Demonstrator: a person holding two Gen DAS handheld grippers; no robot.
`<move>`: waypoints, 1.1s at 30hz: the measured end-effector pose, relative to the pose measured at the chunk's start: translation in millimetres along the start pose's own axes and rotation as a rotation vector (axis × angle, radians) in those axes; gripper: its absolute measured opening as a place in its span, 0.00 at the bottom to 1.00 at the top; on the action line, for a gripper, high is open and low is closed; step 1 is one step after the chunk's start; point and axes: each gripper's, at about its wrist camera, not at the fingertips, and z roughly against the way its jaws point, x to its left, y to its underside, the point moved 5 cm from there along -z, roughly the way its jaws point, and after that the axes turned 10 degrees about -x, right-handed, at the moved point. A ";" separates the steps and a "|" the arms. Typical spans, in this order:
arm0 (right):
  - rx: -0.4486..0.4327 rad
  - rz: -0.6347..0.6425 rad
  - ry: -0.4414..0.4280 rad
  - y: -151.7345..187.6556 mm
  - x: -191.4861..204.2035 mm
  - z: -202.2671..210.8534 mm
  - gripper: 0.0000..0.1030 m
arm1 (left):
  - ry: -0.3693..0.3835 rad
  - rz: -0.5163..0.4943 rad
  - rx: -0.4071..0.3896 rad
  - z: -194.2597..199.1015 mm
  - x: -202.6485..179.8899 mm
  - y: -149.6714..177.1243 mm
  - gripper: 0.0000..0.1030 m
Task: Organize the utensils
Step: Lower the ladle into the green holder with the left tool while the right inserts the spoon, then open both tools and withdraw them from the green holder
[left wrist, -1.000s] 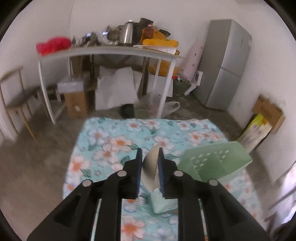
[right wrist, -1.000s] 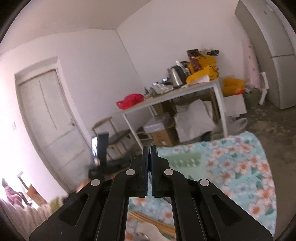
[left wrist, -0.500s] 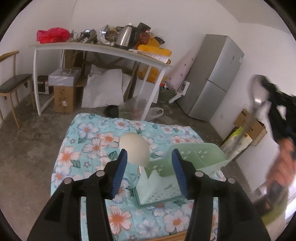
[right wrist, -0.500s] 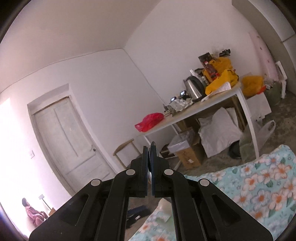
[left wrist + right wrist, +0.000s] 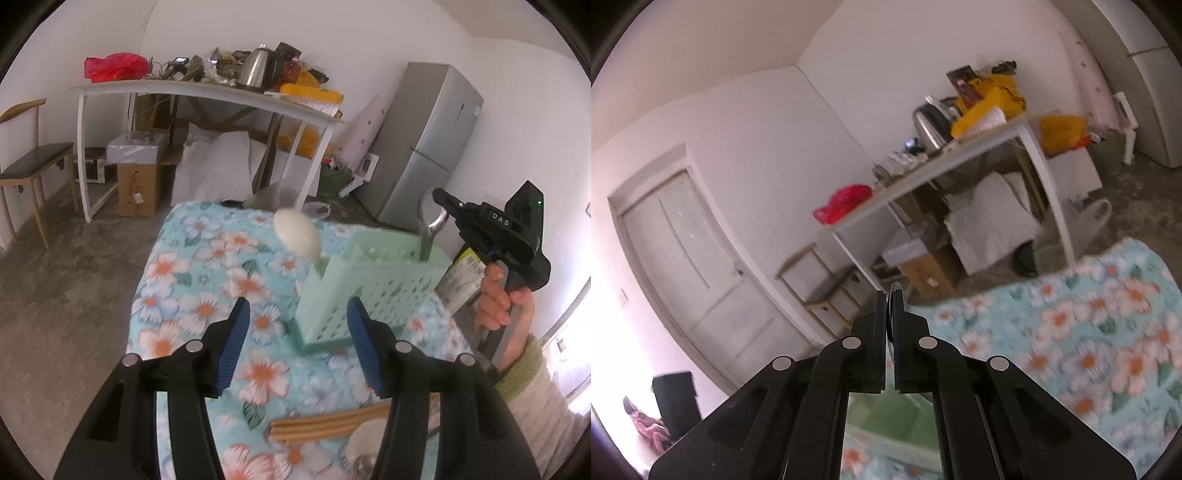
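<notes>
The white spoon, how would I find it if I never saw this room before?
Look for the table with the turquoise flowery cloth, then the pale green slotted basket standing on it. The white spoon sticks up from the basket's left end, bowl uppermost. It is matte white and egg-shaped, unlike the shiny metal spoon at the basket's far right, which the right gripper holds.

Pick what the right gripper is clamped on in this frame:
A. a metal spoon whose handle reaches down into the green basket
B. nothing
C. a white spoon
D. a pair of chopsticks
A: the right gripper pinches the metal spoon near its bowl, its handle dipping into the green basket; the white spoon stands free at the basket's left end.
</notes>
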 end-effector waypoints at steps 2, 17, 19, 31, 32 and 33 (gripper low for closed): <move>0.012 0.039 0.034 7.3 2.3 7.0 0.06 | -0.008 -0.002 0.014 4.2 3.0 7.7 0.52; -0.070 0.060 0.184 38.3 24.8 117.5 0.17 | 0.007 0.061 0.033 45.4 -6.8 52.5 0.57; -0.051 0.065 0.207 55.8 33.0 134.5 0.21 | 0.000 0.064 0.039 50.2 -8.6 60.8 0.58; 0.312 0.202 0.492 190.3 34.8 163.4 0.52 | -0.138 0.024 0.237 48.8 -4.1 149.4 0.68; 0.335 0.209 0.513 196.9 32.4 161.5 0.56 | -0.166 0.021 0.254 46.7 -1.3 157.0 0.70; 0.349 0.222 0.529 203.5 30.9 161.8 0.56 | -0.190 0.010 0.264 44.9 0.4 162.1 0.71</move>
